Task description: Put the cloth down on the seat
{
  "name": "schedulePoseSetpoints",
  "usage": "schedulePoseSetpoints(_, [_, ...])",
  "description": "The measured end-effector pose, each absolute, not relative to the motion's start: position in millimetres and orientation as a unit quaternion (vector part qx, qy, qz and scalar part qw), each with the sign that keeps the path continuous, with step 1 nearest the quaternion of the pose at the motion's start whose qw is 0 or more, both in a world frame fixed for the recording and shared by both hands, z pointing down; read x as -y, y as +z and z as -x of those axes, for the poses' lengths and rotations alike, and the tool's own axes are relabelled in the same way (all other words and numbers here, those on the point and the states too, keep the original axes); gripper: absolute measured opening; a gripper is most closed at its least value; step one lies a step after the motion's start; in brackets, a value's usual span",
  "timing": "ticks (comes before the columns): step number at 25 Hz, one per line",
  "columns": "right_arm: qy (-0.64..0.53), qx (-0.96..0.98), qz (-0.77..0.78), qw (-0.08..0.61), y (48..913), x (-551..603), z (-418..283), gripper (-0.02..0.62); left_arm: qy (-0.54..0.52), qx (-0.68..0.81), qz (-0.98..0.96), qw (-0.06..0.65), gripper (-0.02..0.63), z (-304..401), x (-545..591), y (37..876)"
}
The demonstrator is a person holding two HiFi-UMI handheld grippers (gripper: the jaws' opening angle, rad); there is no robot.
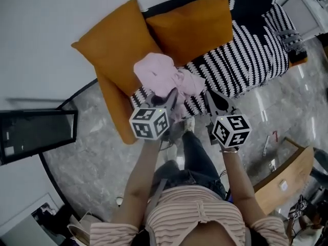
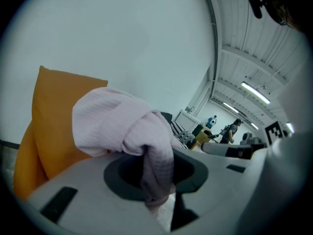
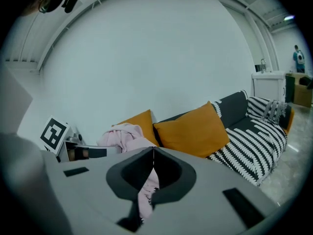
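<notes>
A bunched pink cloth (image 1: 164, 76) hangs between my two grippers, over the front edge of the sofa seat (image 1: 246, 55), which a black-and-white striped throw covers. My left gripper (image 1: 173, 94) is shut on one twisted end of it. In the left gripper view the cloth (image 2: 122, 126) balloons above that gripper (image 2: 156, 180). My right gripper (image 1: 209, 94) is shut on another end. In the right gripper view a thin pink strip (image 3: 148, 187) is pinched in that gripper (image 3: 149, 180), and the rest of the cloth (image 3: 122, 133) is heaped to the left.
Two orange cushions (image 1: 115, 45) (image 1: 192, 27) lean on the sofa back, and a third (image 1: 115, 111) hangs over its front edge. A dark screen (image 1: 36, 132) stands at the left, a white cabinet (image 1: 307, 9) at top right and a wooden box (image 1: 287, 181) on the marble floor at the right.
</notes>
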State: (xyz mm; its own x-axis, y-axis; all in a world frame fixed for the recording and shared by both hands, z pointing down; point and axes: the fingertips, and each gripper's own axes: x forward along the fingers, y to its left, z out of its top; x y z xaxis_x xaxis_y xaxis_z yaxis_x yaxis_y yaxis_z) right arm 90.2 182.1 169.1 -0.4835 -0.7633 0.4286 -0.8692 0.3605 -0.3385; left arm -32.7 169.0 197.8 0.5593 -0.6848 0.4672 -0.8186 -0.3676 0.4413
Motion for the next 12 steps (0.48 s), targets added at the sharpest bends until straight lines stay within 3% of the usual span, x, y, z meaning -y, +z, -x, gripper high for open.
schedulePoseSetpoints(12, [0.299, 0.821, -0.467, 0.136, 219, -111, -104, 0.009, 0.127, 0.473, -0.788, 0.375, 0.112, 12, -112, 264])
